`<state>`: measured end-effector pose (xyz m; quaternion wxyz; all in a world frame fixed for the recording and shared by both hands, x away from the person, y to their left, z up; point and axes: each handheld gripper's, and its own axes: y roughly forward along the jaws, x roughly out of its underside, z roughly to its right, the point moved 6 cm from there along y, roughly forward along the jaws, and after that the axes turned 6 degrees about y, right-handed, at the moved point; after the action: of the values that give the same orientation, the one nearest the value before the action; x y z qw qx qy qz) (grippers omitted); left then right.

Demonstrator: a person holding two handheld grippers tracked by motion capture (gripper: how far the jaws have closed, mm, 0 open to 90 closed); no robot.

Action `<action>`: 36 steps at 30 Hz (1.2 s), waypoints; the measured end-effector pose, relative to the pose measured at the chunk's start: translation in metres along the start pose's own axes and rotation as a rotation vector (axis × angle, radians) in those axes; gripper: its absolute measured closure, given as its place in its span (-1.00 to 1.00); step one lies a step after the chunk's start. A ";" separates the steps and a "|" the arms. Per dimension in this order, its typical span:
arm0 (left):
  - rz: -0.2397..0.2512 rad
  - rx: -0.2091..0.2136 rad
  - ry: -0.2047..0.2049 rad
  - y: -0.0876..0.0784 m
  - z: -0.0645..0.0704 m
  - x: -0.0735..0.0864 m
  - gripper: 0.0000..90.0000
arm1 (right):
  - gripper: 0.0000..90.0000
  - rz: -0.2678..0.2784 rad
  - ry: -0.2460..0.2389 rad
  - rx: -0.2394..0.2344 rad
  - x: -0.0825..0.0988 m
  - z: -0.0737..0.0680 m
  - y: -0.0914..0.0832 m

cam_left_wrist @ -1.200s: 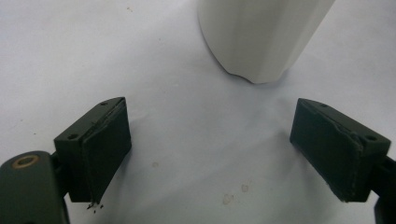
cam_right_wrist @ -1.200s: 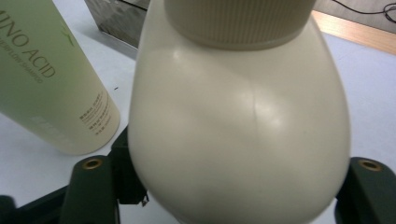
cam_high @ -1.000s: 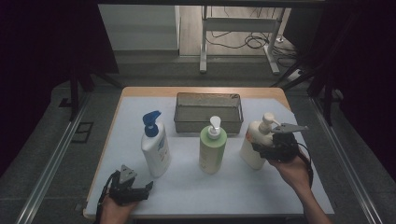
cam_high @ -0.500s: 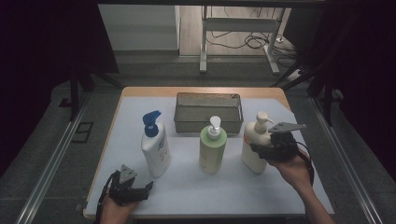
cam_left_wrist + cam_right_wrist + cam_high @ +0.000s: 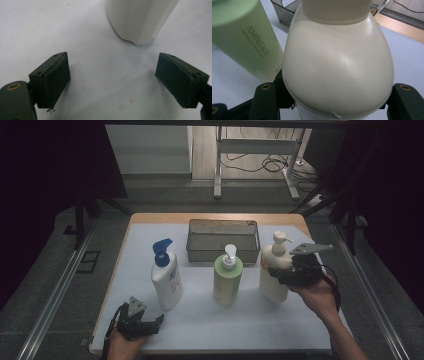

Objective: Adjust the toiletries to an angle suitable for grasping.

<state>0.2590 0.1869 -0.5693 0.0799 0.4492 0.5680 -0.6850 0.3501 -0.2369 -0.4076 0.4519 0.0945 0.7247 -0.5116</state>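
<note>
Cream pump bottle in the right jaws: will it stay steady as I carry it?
The cream pump bottle looks rigid, so it probably won't buckle. Its glossy, rounded shoulder may slip between the right gripper jaws. Tall with a pump on top, it could tip when set down near the green bottle.

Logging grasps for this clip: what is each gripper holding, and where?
Right gripper clamps the cream pump bottle around its body; left gripper holds nothing, jaws open.

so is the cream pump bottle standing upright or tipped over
Upright. In the high view the cream pump bottle has its pump head on top, with the right gripper clamped around its body.
</note>
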 end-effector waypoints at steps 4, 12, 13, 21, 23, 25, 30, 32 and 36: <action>0.000 0.000 0.000 0.000 0.000 0.000 -0.73 | -0.17 0.008 0.000 -0.010 -0.009 0.000 -0.004; 0.000 0.001 0.000 0.000 0.000 0.000 -0.73 | -0.17 0.019 -0.002 -0.024 -0.028 -0.003 -0.010; 0.000 0.001 0.000 0.000 0.000 0.000 -0.73 | -0.17 0.021 -0.005 -0.024 -0.030 -0.003 -0.010; 0.000 0.001 0.000 0.000 0.000 0.000 -0.73 | -0.17 0.033 -0.019 -0.043 -0.050 -0.007 -0.011; 0.000 0.001 0.000 0.000 0.000 0.000 -0.73 | -0.17 0.038 -0.024 -0.048 -0.055 -0.008 -0.010; -0.001 0.001 0.000 0.000 0.000 0.000 -0.73 | -0.17 0.044 -0.025 -0.051 -0.060 -0.010 -0.010; -0.001 0.001 0.000 0.000 0.000 0.000 -0.73 | -0.17 0.049 -0.034 -0.051 -0.072 -0.014 -0.007; -0.001 0.002 0.000 0.000 0.000 0.000 -0.73 | -0.17 0.052 -0.037 -0.050 -0.077 -0.015 -0.005; -0.001 0.001 0.000 0.000 0.000 0.000 -0.73 | -0.16 0.056 -0.041 -0.054 -0.087 -0.019 -0.001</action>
<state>0.2590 0.1870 -0.5692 0.0793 0.4490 0.5680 -0.6852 0.3887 -0.1933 -0.3404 0.4830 0.0923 0.7259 -0.4809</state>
